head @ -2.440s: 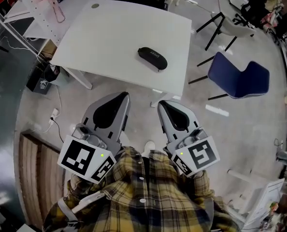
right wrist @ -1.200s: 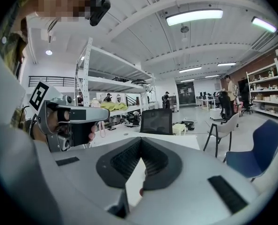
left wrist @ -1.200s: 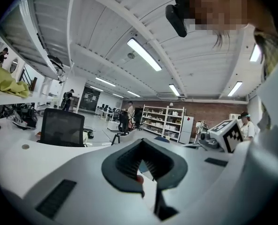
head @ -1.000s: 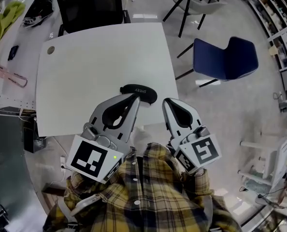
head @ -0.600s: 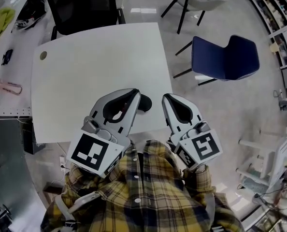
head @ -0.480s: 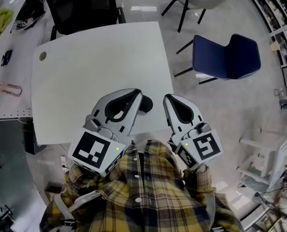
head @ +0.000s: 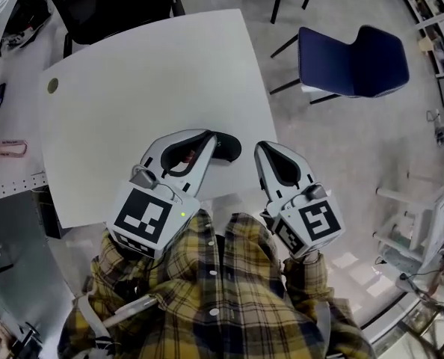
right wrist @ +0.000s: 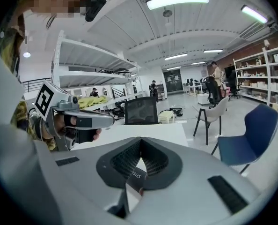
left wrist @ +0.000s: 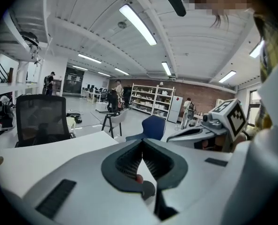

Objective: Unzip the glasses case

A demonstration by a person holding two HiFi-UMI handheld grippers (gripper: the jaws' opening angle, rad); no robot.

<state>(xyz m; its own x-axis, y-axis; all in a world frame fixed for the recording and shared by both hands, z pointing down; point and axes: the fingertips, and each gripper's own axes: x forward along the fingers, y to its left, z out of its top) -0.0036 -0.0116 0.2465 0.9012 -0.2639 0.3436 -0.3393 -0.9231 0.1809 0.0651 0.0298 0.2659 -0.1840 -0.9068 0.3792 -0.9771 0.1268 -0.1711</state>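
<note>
A black oval glasses case [head: 228, 148] lies near the front edge of the white table [head: 147, 81]. My left gripper [head: 209, 135] reaches over the case's left part and hides it; its jaws are shut with nothing between them. In the left gripper view the jaws [left wrist: 142, 141] meet at the tips, and a dark bit of the case with a small red spot [left wrist: 139, 177] shows below them. My right gripper [head: 263, 148] hovers just right of the case, shut and empty. In the right gripper view [right wrist: 140, 141] the case's lettered top [right wrist: 137, 175] shows under the closed tips.
A blue chair [head: 353, 62] stands on the floor to the right of the table. A black office chair [head: 106, 2] sits at the table's far side. A round cable hole [head: 52, 86] marks the table's left part. A pink object [head: 1, 149] lies on a side surface at far left.
Both grippers have come forward and lower, from in front of the table to its near edge. The left one now covers the case's left end. Both stayed shut.
</note>
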